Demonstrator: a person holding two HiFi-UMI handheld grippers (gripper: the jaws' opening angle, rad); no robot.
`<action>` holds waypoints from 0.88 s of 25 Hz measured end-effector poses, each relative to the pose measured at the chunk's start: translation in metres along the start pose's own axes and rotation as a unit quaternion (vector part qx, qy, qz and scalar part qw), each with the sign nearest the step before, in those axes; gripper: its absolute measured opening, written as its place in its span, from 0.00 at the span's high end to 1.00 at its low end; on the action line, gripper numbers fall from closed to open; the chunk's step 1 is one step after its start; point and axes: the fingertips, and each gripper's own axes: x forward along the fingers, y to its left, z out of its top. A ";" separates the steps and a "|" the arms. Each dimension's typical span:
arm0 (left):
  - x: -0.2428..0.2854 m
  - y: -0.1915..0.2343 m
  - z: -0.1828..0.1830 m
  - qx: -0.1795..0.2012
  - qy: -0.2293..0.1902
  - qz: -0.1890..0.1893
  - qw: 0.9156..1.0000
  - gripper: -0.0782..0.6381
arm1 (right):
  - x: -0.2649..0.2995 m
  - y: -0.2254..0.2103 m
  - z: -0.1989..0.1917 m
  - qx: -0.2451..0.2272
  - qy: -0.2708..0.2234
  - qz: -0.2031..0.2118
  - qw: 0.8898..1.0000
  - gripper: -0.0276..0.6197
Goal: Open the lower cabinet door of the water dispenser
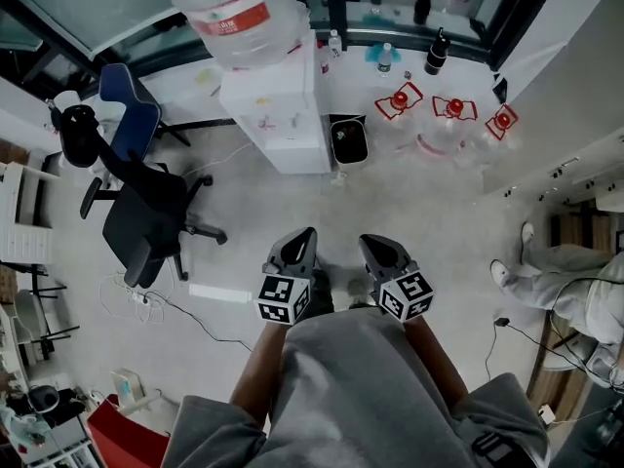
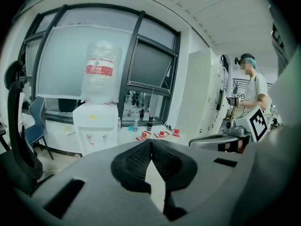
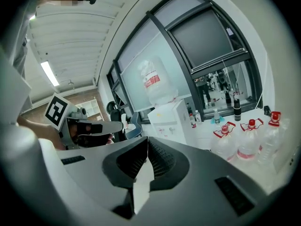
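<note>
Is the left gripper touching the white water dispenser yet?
Apart. The head view shows open grey floor between the left gripper and the white water dispenser.

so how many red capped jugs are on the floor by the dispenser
3, in a row on the floor right of the water dispenser: left jug, middle jug, right jug. Others may be hidden.

Dispenser bottle [image 1: 234, 13], top cut off
</note>
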 end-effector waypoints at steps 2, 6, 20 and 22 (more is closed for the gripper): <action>0.009 0.014 0.005 0.001 0.003 -0.010 1.000 0.88 | 0.014 -0.002 0.007 -0.001 -0.002 -0.009 1.000 0.94; 0.030 0.043 0.017 0.004 0.003 -0.034 0.999 0.88 | 0.045 -0.007 0.019 -0.006 -0.004 -0.031 0.999 0.94; 0.076 0.123 0.028 0.005 0.021 -0.096 0.995 0.88 | 0.117 -0.013 0.040 -0.010 0.004 -0.103 0.995 0.94; 0.085 0.124 0.028 -0.001 0.025 -0.103 0.994 0.88 | 0.120 -0.018 0.038 -0.011 0.010 -0.111 0.994 0.94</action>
